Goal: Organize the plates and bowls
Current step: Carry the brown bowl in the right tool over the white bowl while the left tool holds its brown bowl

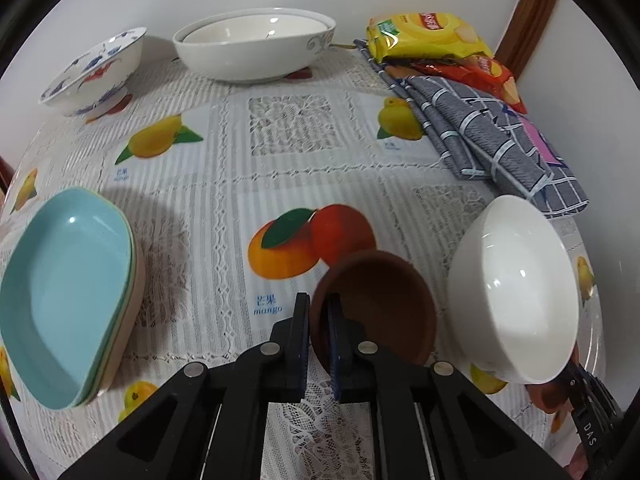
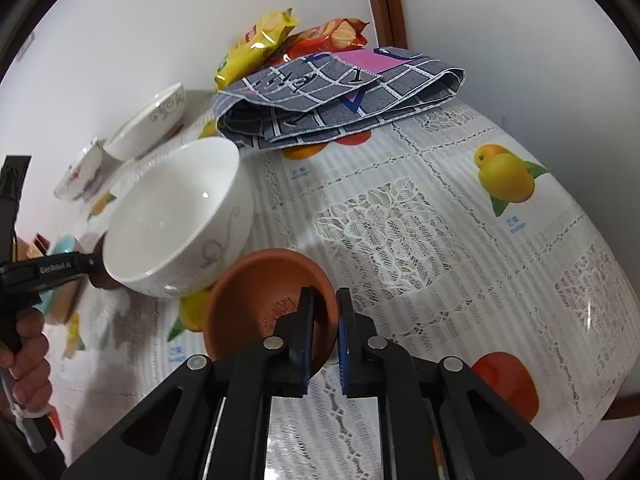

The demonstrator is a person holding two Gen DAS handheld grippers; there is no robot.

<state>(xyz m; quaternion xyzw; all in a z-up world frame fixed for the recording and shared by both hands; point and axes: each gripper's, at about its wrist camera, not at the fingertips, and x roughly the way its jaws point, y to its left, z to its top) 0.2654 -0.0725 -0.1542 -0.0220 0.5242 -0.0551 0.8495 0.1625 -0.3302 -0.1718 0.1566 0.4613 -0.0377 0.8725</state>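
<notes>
My left gripper (image 1: 319, 306) is shut on the rim of a small brown bowl (image 1: 380, 300), held just above the table. My right gripper (image 2: 325, 300) is shut on the rim of a second small brown bowl (image 2: 260, 300). A plain white bowl (image 1: 516, 288) stands between them, also in the right wrist view (image 2: 180, 216). Stacked light-blue plates (image 1: 68, 296) lie at the left. A large white bowl (image 1: 256, 44) and a blue-flowered bowl (image 1: 96, 72) stand at the back by the wall.
The table has a fruit-print lace cloth (image 1: 280, 160). A folded grey checked towel (image 1: 492, 140) and snack bags (image 1: 428, 36) lie at the back right. The wall runs close behind. The table edge shows at the right in the right wrist view (image 2: 612, 380).
</notes>
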